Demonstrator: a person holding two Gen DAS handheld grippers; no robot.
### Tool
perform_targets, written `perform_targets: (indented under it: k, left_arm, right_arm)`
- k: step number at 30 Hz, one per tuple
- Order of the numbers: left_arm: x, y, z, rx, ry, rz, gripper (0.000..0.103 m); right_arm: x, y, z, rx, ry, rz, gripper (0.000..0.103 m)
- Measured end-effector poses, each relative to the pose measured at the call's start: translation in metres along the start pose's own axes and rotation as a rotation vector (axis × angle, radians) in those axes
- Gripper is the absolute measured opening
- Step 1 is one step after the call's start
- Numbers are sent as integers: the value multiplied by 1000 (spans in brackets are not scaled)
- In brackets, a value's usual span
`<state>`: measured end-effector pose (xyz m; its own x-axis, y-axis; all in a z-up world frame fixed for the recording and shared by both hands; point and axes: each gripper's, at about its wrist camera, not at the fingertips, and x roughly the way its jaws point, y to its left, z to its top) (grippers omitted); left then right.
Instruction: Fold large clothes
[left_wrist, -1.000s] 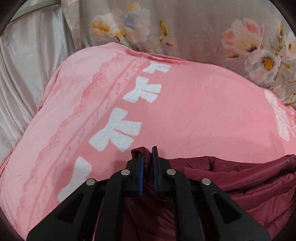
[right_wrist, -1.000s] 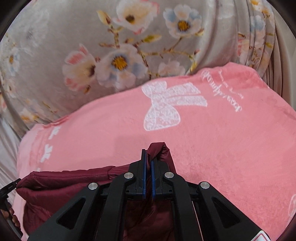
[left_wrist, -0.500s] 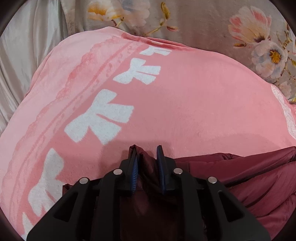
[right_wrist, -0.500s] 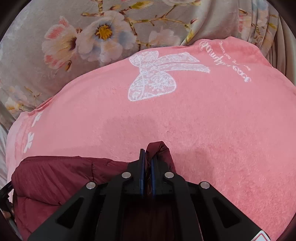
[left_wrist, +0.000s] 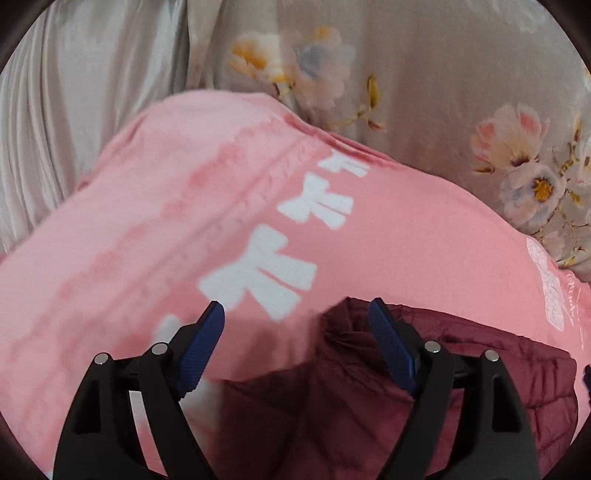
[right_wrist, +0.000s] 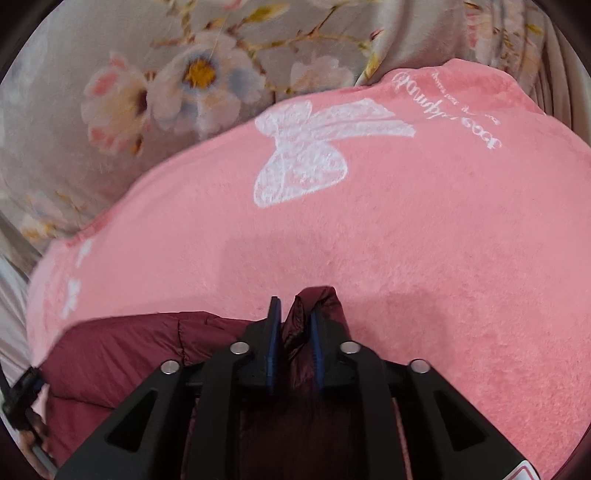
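A maroon puffy jacket (left_wrist: 480, 369) lies folded on a pink blanket (left_wrist: 147, 240) printed with white bows. My left gripper (left_wrist: 295, 304) hovers over the jacket's left corner. Its jaws are wide apart and still opening; the corner sits between them near the right pad, with nothing pressed. In the right wrist view the jacket (right_wrist: 122, 347) stretches off to the left. My right gripper (right_wrist: 295, 308) is at its other corner, jaws opening. A raised fold of maroon cloth stands loosely between the blue pads (right_wrist: 274, 332), with a gap showing beside it.
The pink blanket (right_wrist: 443, 240) covers a bed with a grey floral sheet (left_wrist: 443, 74) behind it. Pale silky fabric (left_wrist: 74, 92) hangs at the far left. A hand with part of the other gripper (right_wrist: 26, 387) shows at the left edge of the right wrist view.
Both grippers were shut on jacket corners. The left jaws have sprung wide and let the corner go, shifting left. The right gripper sank toward the blanket and its pads have parted.
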<state>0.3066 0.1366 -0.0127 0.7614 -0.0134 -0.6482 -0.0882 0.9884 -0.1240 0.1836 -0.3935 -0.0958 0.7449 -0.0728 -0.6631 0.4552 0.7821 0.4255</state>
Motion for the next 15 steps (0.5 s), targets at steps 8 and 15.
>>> perform_targets:
  k: [8, 15]
  left_arm:
    - [-59, -67, 11, 143, 15, -80, 75]
    - [-14, -164, -51, 294, 174, -143, 75]
  right_arm:
    - [-96, 49, 4, -175, -175, -17, 26]
    - [-72, 185, -55, -585, -73, 18, 17]
